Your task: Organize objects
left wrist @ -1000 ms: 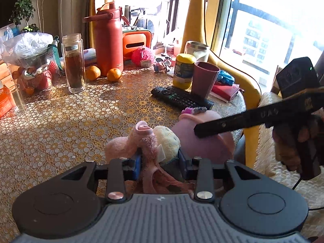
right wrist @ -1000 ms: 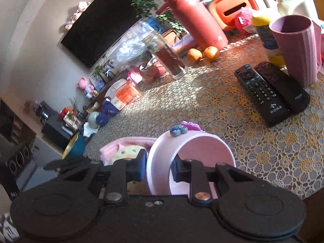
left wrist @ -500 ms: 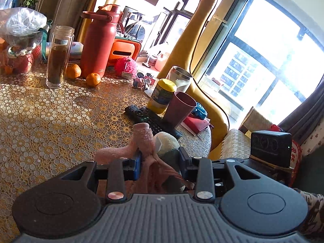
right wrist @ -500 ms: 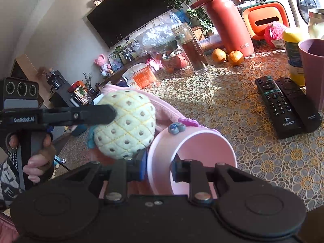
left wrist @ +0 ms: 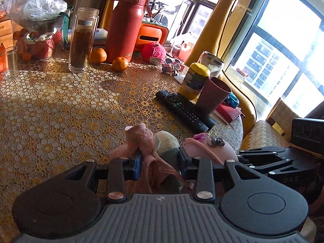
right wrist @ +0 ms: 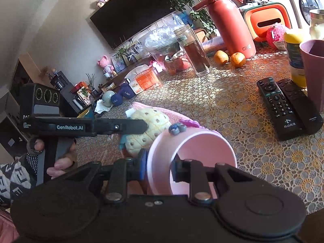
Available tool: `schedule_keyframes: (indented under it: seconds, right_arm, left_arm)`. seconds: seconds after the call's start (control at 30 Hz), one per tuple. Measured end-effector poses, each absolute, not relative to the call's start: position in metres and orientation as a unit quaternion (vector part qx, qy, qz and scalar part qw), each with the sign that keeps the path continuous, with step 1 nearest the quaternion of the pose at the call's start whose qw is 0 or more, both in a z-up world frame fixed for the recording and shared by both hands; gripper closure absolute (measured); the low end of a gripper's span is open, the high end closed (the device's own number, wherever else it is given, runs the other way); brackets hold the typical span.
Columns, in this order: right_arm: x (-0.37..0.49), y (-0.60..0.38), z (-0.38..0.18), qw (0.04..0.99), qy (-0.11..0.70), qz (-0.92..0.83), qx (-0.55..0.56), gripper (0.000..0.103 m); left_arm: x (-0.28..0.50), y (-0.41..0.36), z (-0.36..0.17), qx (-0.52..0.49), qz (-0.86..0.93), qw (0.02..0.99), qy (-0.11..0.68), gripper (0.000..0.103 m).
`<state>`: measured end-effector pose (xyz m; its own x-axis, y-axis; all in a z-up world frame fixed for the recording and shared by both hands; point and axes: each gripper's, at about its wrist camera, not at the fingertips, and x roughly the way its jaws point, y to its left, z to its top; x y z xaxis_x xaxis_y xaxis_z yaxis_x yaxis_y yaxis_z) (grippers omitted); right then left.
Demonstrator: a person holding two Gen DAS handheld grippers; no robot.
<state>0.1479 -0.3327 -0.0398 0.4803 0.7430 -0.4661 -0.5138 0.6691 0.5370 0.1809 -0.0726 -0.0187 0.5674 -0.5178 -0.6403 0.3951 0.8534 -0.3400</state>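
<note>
My left gripper (left wrist: 160, 162) is shut on a pink and cream plush toy (left wrist: 154, 143) and holds it above the table's near edge. In the right wrist view the toy (right wrist: 151, 125) shows a cream dimpled body beside the left gripper's finger (right wrist: 121, 126). My right gripper (right wrist: 158, 168) is shut on the rim of a pink cup (right wrist: 202, 158) with small blue and magenta ornaments on its edge. The cup lies tipped with its mouth facing the camera. The cup (left wrist: 210, 147) sits just right of the toy in the left wrist view.
On the lace-covered table (left wrist: 60, 109) stand two black remotes (left wrist: 182, 109), a mauve cup (left wrist: 212, 97), a yellow-lidded jar (left wrist: 195, 81), a glass tea bottle (left wrist: 83, 42), a red flask (left wrist: 125, 24), two oranges (left wrist: 119, 63) and a fruit bowl (left wrist: 38, 36).
The left gripper with the toy has come down and closer to the cup. The right gripper keeps its hold on the cup, which has barely moved.
</note>
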Motion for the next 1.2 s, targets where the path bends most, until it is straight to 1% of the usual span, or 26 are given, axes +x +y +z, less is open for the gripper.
schedule_keyframes:
  seconds: [0.17,0.63,0.77,1.2]
  right_arm:
    - [0.147,-0.331,-0.039,0.844,0.350,0.377,0.155,0.080]
    - [0.144,-0.324,-0.036,0.844,0.350,0.387,0.124,0.080]
    - [0.144,-0.324,-0.036,0.845,0.350,0.387,0.121,0.080]
    - [0.146,-0.320,-0.032,0.847,0.345,0.392,0.100,0.079]
  left_arm:
    - [0.177,-0.068,-0.024,-0.076,-0.252,0.880,0.396,0.068]
    - [0.135,-0.077,0.022,-0.075,-0.303,0.882,0.353,0.068]
    - [0.137,-0.087,0.021,-0.069,-0.309,0.881,0.351,0.068]
    - [0.165,-0.084,0.009,-0.076,-0.290,0.883,0.361,0.068]
